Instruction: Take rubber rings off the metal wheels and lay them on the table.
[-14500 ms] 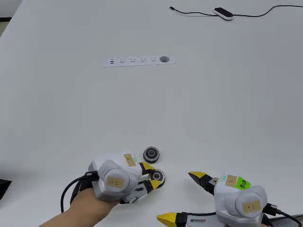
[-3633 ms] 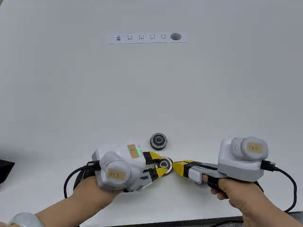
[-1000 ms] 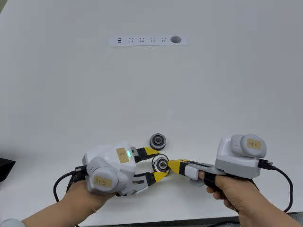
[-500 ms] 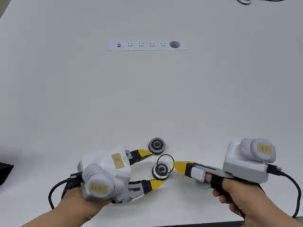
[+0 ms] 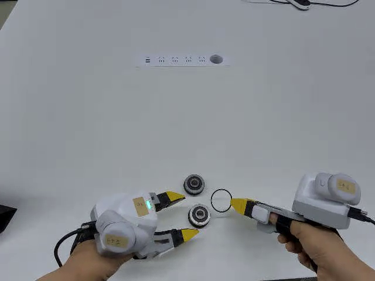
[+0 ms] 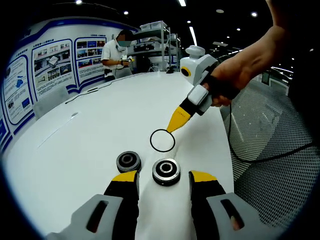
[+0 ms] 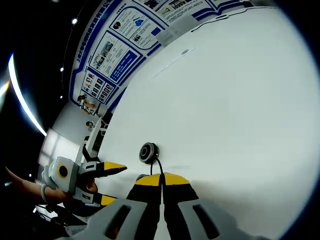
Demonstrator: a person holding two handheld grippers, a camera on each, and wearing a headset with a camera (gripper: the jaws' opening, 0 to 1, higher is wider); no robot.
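While the fingers (image 5: 241,205) of your right gripper (image 5: 234,204) are pinched shut on the rim of the rubber ring (image 5: 211,199), the loop sticks out beyond their tips, just beside the bare wheel (image 5: 199,215) near the middle of the surface's (image 5: 176,129) near edge. Your left gripper (image 5: 182,215) has its fingers spread wide either side of that wheel, seemingly not touching it. Let go with the ring tilted or high and it may roll off that edge, or against the ringed wheel (image 5: 194,184).

White multi-socket power strip (image 5: 181,60) lying flat on far side of white tabletop (image 5: 88,117), black cable with dark oblong device (image 5: 299,3) at far edge, black flat object (image 5: 4,215) at left edge, blue-bordered wall posters (image 6: 47,62), metal shelving rack (image 6: 155,35), person (image 6: 114,59) standing near it.
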